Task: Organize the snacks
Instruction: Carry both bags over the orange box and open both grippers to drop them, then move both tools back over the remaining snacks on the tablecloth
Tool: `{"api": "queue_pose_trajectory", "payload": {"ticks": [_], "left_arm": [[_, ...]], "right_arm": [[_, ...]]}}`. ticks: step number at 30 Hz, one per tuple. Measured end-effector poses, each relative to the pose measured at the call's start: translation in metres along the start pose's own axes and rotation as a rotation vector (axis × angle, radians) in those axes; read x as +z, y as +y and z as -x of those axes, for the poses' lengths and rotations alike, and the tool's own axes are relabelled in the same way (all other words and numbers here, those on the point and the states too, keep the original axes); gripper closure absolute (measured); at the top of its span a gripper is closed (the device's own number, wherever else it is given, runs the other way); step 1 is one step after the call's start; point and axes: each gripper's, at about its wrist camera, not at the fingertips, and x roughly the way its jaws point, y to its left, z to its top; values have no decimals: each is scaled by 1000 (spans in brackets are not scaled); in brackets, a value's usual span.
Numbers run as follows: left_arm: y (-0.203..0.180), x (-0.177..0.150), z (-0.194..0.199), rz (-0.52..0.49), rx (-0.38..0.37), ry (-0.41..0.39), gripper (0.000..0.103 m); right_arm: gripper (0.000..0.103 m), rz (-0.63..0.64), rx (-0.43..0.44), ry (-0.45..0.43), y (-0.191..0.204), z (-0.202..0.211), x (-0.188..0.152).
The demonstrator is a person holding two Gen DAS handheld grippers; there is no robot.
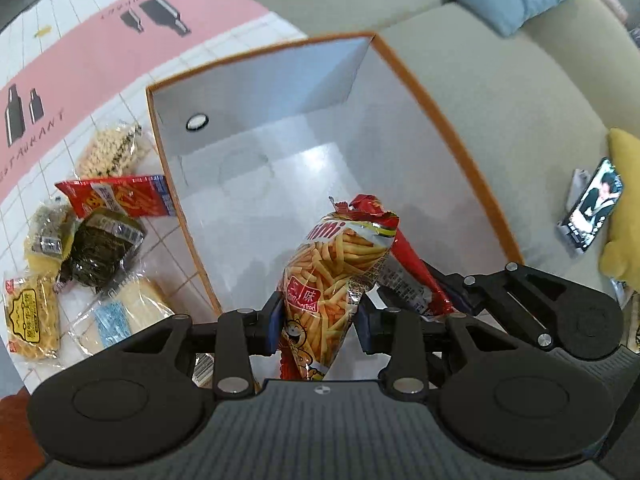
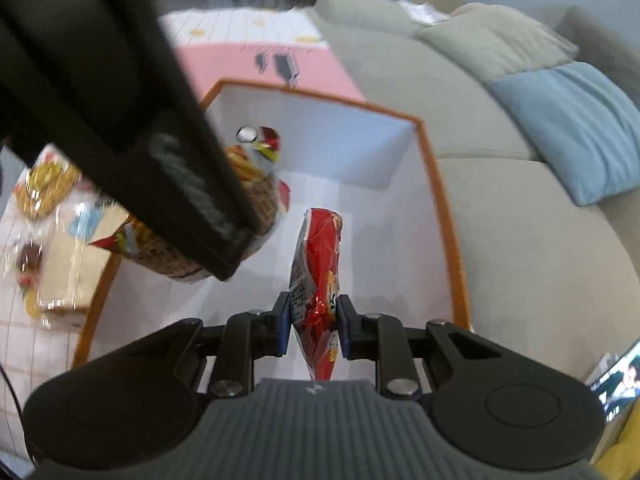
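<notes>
Fries-print bag: the left gripper holds a fries-print snack bag by its lower half, poised above the open orange-rimmed box, over the near end of its white floor.
Red bag: the right gripper pinches a red snack bag near its bottom seam, edge-on, also over the box's near end.
Handling: both bags look light, puffy and crinkly, the film likely slick and the contents brittle; a hold on the flat crimped end, not the air-filled belly, seems the safest.
Fingers: both pairs are narrowed onto their bags, pads pressing the film from either side.
Waiting: more wrapped snacks lie on the bench along the box's left side, near its front corner.
Beyond: a grey sofa runs along the box's right side.
</notes>
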Motion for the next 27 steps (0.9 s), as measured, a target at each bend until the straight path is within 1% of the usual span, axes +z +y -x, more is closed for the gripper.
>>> {"api": "queue_pose_trajectory", "payload": {"ticks": [4, 7, 15, 17, 19, 21, 24, 27], "left_arm": [[2, 4, -13, 17, 15, 55, 62], [3, 5, -19, 18, 26, 77, 62], [8, 8, -26, 42, 19, 120, 62], [9, 8, -27, 50, 12, 125, 59], [10, 7, -26, 54, 5, 123, 49], [11, 7, -24, 54, -6, 121, 48], [11, 6, -18, 51, -22, 112, 44], [12, 4, -5, 48, -32, 83, 42]], "right_arm": [[82, 63, 41, 57, 3, -14, 2], [82, 96, 58, 91, 6, -21, 3], [81, 120, 139, 157, 5, -33, 11], [80, 116, 151, 164, 5, -34, 11], [80, 119, 154, 172, 5, -34, 12], [79, 120, 159, 174, 5, -34, 14], [71, 115, 182, 172, 3, -30, 15], [69, 100, 199, 165, 1, -23, 15]]}}
